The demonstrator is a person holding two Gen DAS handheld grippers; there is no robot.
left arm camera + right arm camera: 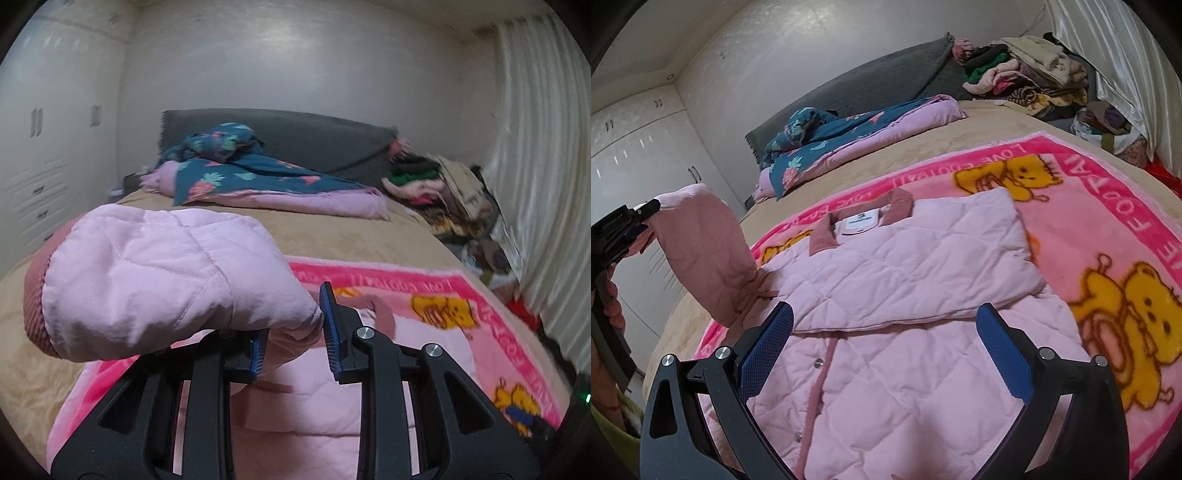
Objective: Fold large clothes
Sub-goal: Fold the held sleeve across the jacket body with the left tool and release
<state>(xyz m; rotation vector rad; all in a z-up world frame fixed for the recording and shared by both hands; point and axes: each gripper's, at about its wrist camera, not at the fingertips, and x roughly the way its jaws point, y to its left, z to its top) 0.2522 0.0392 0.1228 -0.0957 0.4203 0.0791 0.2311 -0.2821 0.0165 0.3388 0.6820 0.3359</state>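
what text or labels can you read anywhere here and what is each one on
"LOVE FOOTBALL": top border of the pink bear blanket, letters partly blurred, read with some doubt.
"FOOTA…": the blanket's right border, rest cut off.
Neck label inside the pink quilted jacket: print too small to read.
Nothing else readable.

My jacket (886, 288) is pale pink with diamond quilting and a dusty-rose collar (827, 236). The blanket (1108, 229) is hot pink with yellow bears. My gripper pads (1004, 350) are blue.
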